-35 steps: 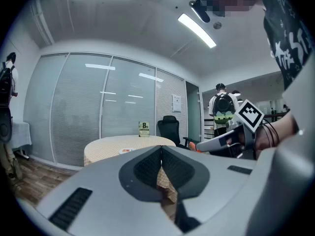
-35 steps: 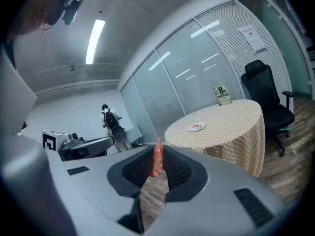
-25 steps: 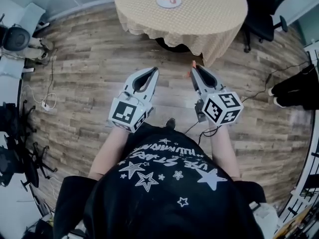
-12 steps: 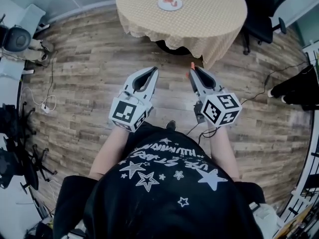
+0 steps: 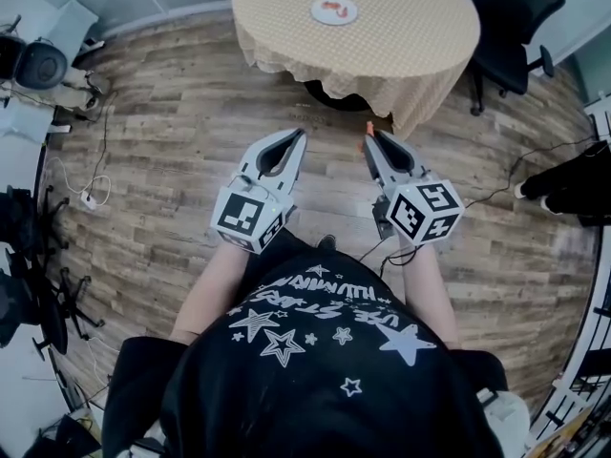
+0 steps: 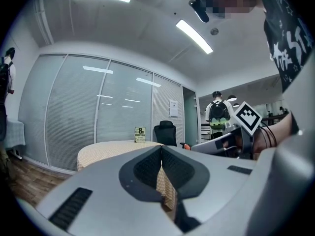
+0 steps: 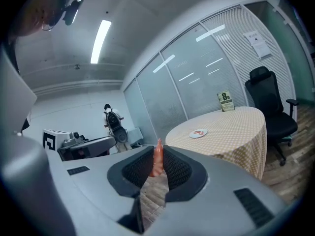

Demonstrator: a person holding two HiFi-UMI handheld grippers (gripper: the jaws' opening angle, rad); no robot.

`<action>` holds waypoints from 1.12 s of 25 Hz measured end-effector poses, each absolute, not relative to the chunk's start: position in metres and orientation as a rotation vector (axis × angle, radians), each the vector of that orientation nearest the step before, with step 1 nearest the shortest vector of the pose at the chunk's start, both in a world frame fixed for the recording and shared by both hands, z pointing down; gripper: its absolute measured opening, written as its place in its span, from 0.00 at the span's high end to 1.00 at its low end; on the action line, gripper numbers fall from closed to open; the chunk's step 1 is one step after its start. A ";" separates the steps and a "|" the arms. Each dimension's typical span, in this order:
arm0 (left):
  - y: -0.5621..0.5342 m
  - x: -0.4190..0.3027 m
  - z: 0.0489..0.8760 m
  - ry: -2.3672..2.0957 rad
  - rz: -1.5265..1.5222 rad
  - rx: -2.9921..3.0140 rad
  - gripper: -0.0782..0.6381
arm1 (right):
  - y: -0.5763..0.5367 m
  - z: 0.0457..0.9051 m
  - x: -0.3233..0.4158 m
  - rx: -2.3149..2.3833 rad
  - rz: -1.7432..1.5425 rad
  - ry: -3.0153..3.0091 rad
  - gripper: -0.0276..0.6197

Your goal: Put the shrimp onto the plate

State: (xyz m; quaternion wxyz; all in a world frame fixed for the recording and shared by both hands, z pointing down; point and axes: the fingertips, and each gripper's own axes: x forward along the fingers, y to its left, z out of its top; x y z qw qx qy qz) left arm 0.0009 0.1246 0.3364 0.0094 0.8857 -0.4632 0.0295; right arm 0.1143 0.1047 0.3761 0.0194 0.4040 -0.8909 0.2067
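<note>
My right gripper [image 5: 368,137] is shut on an orange shrimp [image 7: 157,159], whose tip [image 5: 370,125] pokes out past the jaws in the head view. The left gripper [image 5: 297,137] is shut with nothing between its jaws [image 6: 161,149]. Both are held at waist height over the wooden floor, well short of the table. A white plate [image 5: 334,10] lies on the round table [image 5: 401,36] ahead, with another orange shrimp on it. The same plate [image 7: 198,133] shows small in the right gripper view.
The round table carries a beige checked cloth and a small sign [image 7: 225,102]. A black office chair [image 5: 516,27] stands at the table's right. Cables and gear [image 5: 38,65] sit on the floor at left. A person with a backpack [image 6: 217,113] stands far off.
The table and plate have shifted slightly in the head view as the person moves; both grippers keep their pose and stay shut.
</note>
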 end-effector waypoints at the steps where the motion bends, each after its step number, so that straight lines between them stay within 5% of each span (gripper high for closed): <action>1: 0.124 0.001 0.336 -1.448 0.093 2.763 0.88 | 0.104 0.377 0.115 1.257 0.648 -2.763 0.85; 28: -0.025 -0.013 0.369 -1.236 0.124 2.789 0.88 | -0.015 0.399 0.116 1.449 0.724 -2.619 0.85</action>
